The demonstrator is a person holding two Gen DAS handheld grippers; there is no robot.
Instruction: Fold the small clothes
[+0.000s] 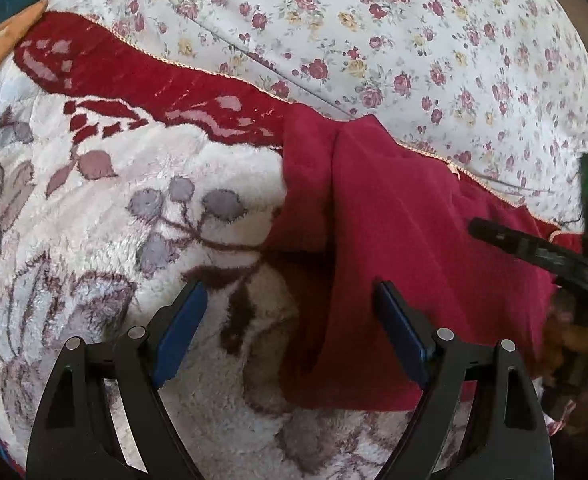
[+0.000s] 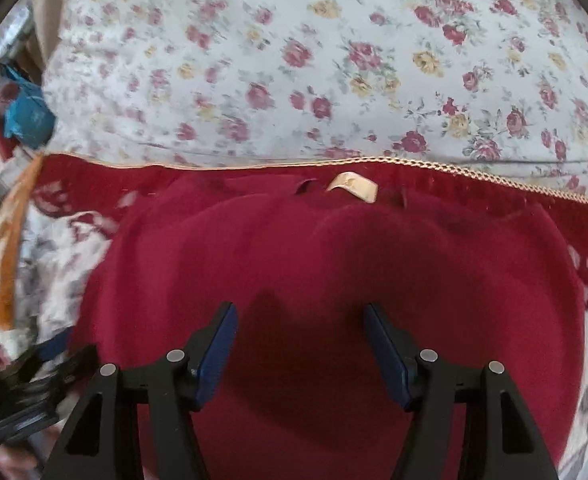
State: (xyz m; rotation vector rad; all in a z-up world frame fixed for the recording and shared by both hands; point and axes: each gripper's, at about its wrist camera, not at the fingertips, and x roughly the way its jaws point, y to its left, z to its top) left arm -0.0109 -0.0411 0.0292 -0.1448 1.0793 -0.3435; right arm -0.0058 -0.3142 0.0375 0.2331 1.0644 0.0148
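A dark red garment [image 2: 325,280] lies spread flat on a plush fleece blanket [image 1: 106,184], white with grey and maroon leaf shapes and a wide red border trimmed in pale cord. In the right wrist view its collar end, marked by a beige neck label [image 2: 353,186], points toward 12 o'clock, so the long axis runs from 6 to 12, away from the camera; the label sits just short of the blanket's corded edge. In the left wrist view the same garment stretches from about 12 o'clock down toward 5, with a lengthwise crease running along it. Beyond the blanket at 12 o'clock lies a pale quilt [image 2: 333,60] printed with red and yellow roses. At 9 to 10 o'clock in the right wrist view sits a jumble of teal and orange cloth (too blurred to name). The right gripper [image 2: 299,320] hovers over the garment's middle, jaws apart with nothing pinched. The left gripper [image 1: 290,296] stands wide too, one blue pad [image 1: 182,328] over the fleece, the other at the garment's near edge, gripping nothing.
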